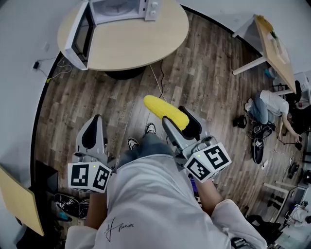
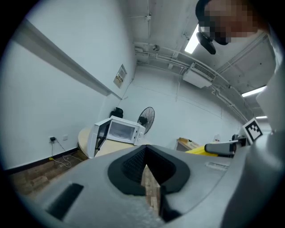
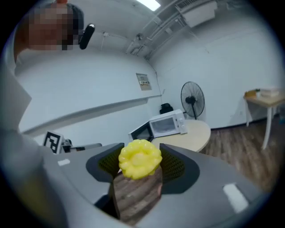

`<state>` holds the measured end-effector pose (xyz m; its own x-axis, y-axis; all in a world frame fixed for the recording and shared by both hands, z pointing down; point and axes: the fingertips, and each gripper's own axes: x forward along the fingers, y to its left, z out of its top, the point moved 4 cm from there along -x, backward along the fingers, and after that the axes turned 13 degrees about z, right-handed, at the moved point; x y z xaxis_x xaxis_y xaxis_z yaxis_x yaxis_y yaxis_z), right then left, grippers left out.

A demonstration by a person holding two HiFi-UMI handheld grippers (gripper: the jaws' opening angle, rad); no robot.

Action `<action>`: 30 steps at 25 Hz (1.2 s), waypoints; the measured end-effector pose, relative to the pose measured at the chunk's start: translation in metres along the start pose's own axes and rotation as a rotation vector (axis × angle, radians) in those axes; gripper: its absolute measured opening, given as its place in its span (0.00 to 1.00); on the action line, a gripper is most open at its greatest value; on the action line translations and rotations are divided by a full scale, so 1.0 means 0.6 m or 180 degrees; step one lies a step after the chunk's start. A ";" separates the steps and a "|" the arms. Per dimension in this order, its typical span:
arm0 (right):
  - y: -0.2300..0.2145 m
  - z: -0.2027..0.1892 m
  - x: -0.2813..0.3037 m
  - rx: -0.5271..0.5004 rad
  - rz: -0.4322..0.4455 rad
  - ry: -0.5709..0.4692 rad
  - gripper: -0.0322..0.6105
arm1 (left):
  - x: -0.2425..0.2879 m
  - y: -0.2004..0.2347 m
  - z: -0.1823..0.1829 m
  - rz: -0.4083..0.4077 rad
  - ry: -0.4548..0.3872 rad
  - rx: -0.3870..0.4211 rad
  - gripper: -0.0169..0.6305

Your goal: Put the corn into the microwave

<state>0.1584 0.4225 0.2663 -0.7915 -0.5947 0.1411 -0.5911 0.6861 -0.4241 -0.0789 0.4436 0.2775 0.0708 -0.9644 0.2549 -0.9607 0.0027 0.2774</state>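
Note:
The white microwave [image 1: 116, 12] stands on a round wooden table [image 1: 141, 44] at the top of the head view, its door [image 1: 80, 34] swung open to the left. A yellow corn cob [image 1: 165, 113] is clamped between the jaws of my right gripper [image 1: 181, 121] and sticks out toward the table. In the right gripper view the corn's end [image 3: 140, 159] faces the camera, with the microwave [image 3: 167, 124] far beyond it. My left gripper [image 1: 92, 138] hangs lower left, shut and empty. From the left gripper [image 2: 146, 153] the microwave [image 2: 118, 132] is seen ahead.
Wooden floor lies between me and the table, with cables [image 1: 158, 80] trailing under it. A person [image 1: 269, 109] sits on the floor at the right, near a wooden desk [image 1: 274, 46]. A standing fan [image 3: 192, 100] is behind the table. My shoes [image 1: 141, 136] show below the corn.

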 end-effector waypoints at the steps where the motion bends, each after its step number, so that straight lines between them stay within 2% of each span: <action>1: -0.001 -0.011 0.008 0.0296 0.0146 -0.0067 0.46 | 0.004 -0.004 0.004 -0.0002 -0.0027 -0.0070 0.02; 3: 0.000 -0.024 0.020 0.0700 0.0355 -0.0200 0.46 | 0.006 -0.005 0.010 0.0039 -0.0081 -0.0165 0.02; 4: 0.000 -0.026 0.024 0.0722 0.0384 -0.0219 0.46 | 0.005 -0.003 0.010 0.0064 -0.0089 -0.0187 0.02; 8: -0.007 -0.011 0.042 0.0550 0.0414 -0.0186 0.46 | 0.008 0.008 0.006 0.0090 -0.0034 -0.0120 0.02; 14: -0.029 0.016 0.070 0.0473 0.0481 -0.0197 0.46 | 0.041 0.004 0.010 0.0059 0.0008 -0.0062 0.02; 30: -0.170 0.083 0.197 0.0468 0.0602 -0.0031 0.46 | 0.230 -0.015 0.051 0.0046 0.0090 0.0045 0.02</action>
<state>0.1330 0.2615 0.2816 -0.8840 -0.4659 0.0384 -0.4029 0.7176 -0.5681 -0.0687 0.3025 0.2821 0.0643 -0.9564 0.2848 -0.9654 0.0127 0.2605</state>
